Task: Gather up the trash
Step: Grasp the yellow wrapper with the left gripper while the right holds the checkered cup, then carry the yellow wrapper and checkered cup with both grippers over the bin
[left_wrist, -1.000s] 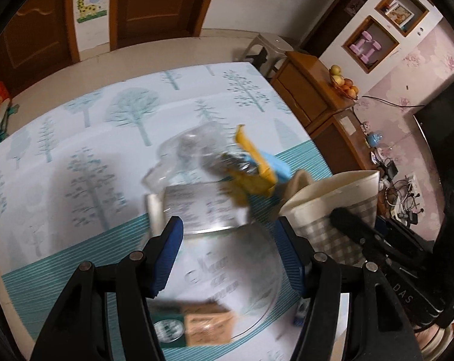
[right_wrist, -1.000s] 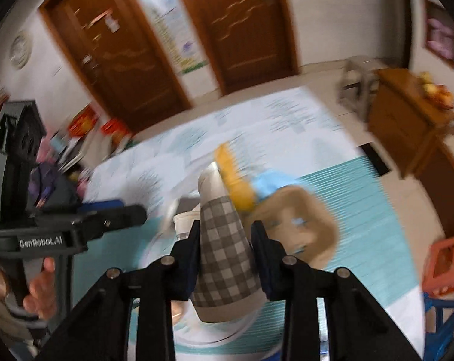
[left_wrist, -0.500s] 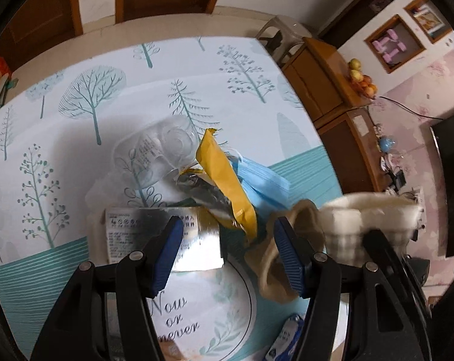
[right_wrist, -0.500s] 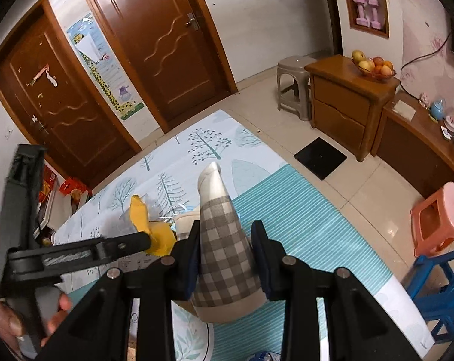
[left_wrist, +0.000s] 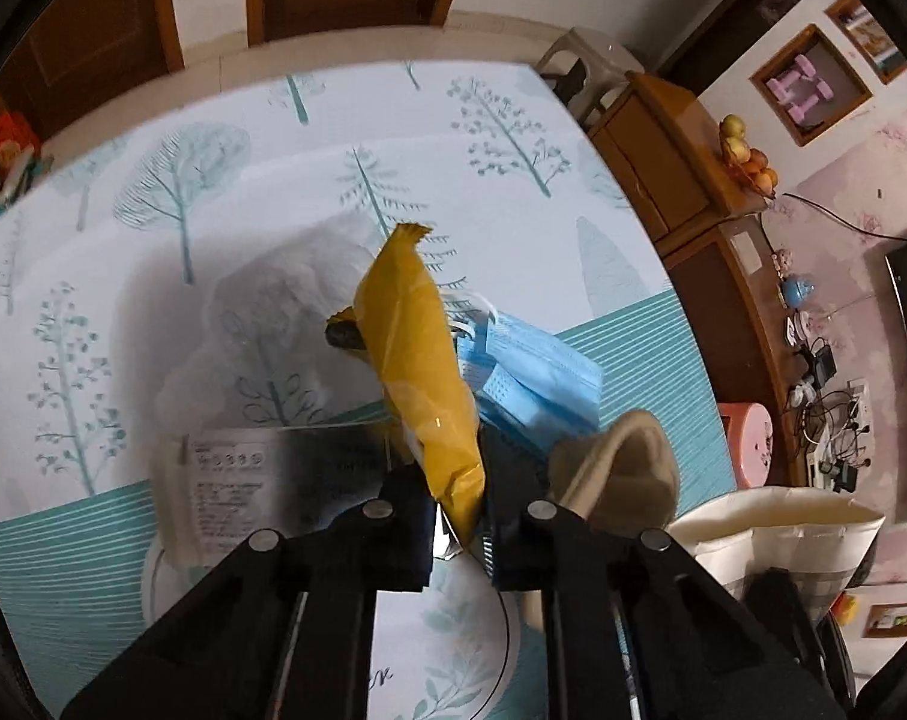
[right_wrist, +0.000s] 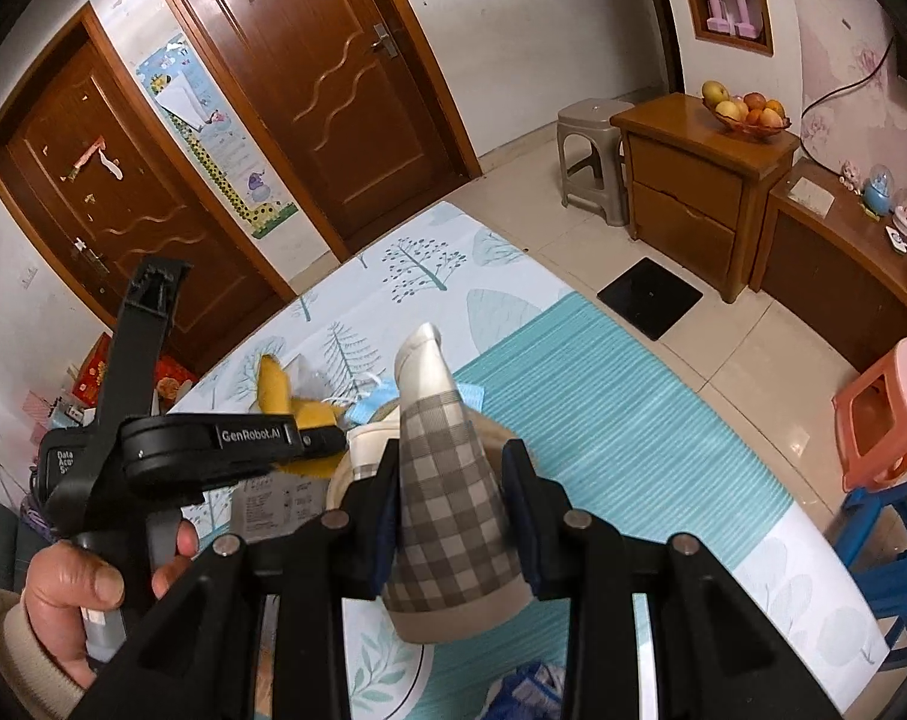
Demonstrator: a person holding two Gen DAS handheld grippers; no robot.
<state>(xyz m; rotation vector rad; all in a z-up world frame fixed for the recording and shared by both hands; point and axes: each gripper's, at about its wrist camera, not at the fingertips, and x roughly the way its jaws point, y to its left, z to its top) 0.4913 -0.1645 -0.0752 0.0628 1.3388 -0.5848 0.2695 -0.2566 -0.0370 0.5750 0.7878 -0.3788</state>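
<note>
The yellow wrapper [left_wrist: 420,372] stands almost on end between the fingers of the left gripper [left_wrist: 458,531] — its long axis runs up and away from the fingertips, its lower end pinched between the 2 blue pads, its crimped top leaning off over the tree-print mat [left_wrist: 225,192]. Those jaws have just been closing, and they now stand narrow with the wrapper caught between them. Around it lies the rest of the litter: a blue face mask [left_wrist: 537,378] just beside it on the right, a printed paper packet [left_wrist: 231,480] on the left, a beige sock [left_wrist: 621,468] near the right finger.

Outward again, the checked fabric bag [right_wrist: 447,480] is clamped in the right gripper [right_wrist: 450,510], fingers set part-way apart and pressing on the bag's cloth. Seen from the left wrist, the bag's pale open rim [left_wrist: 777,519] sits to the right of the wrapper and a little lower, near but not touching.

So the coming move likely turns on this — the wrapper must travel rightward and its free end tip over that rim (the mouth looks slack, so it may need spreading).
</note>
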